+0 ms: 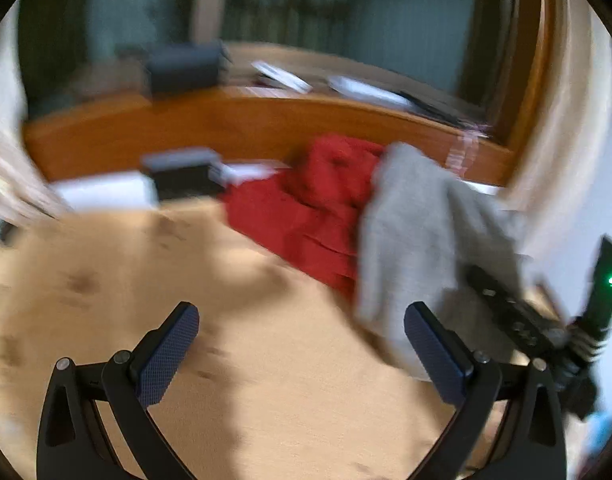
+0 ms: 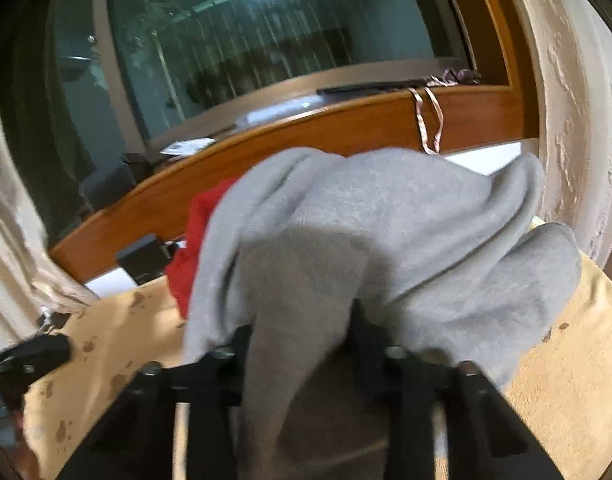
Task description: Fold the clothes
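While the grey knitted garment (image 2: 385, 232) bulges up in a rumpled heap right in front of the right wrist camera, a fold of it runs down between the two black arms of the right tongs (image 2: 302, 320), whose fingertips are buried under the cloth. The arms stand close together with the fabric pinched between them, so the right tongs look clamped on the grey garment. In the left wrist view the same garment (image 1: 417, 232) hangs as a tall, draped mass at the right, with the right tongs' black body and a green light just beside its lower edge.

Behind and to the left of the grey cloth lies a red garment (image 1: 306, 208), crumpled and partly overlapped by it; in the right view only a red strip (image 2: 194, 240) shows at the grey garment's left edge. Both lie on a tan bedcover (image 1: 226, 360) with scattered darker marks.

The left tongs (image 1: 302, 352) hover over the bare bedcover, spread wide, blue textured pads (image 1: 168, 356) well apart and nothing between them; the right-hand pad sits near the grey garment's lower hem, and whether it touches is unclear.

Further out, a wooden headboard (image 1: 226, 128) curves across, a small black box (image 1: 186, 176) sits before it, and a dark window (image 2: 266, 40) reflects a ceiling lamp. A pale curtain (image 2: 10, 240) hangs at the left. The left view is blurred.
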The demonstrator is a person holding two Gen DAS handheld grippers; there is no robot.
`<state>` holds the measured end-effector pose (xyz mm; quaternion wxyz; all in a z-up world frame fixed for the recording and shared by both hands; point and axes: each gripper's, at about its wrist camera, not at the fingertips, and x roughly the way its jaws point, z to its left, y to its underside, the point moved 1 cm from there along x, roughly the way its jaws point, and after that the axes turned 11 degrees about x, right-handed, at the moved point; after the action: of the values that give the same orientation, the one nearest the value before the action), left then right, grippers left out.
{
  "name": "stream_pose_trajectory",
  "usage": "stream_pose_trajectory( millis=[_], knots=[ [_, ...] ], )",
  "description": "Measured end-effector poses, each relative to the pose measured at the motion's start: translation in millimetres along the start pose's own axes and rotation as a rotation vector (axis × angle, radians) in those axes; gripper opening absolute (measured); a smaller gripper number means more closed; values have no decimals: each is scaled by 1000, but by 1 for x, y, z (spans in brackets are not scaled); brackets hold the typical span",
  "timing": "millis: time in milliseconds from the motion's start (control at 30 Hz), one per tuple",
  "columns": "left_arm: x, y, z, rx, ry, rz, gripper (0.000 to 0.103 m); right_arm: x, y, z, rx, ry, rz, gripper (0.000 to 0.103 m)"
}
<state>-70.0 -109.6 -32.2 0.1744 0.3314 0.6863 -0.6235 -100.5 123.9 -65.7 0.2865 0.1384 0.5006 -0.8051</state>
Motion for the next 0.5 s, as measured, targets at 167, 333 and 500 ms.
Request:
stream_pose_trajectory(
  millis=[167,333,500],
  knots=[
    [13,3,6,-114,326,51,103,-33,5,-5,35,-118,24,14],
    [21,6,-3,-41,190,41,103,-63,20,-4,23,-188,40,4],
    [33,11,4,-68,135,48,103,-78,26,-3,-21,-101,-33,5]
  ],
)
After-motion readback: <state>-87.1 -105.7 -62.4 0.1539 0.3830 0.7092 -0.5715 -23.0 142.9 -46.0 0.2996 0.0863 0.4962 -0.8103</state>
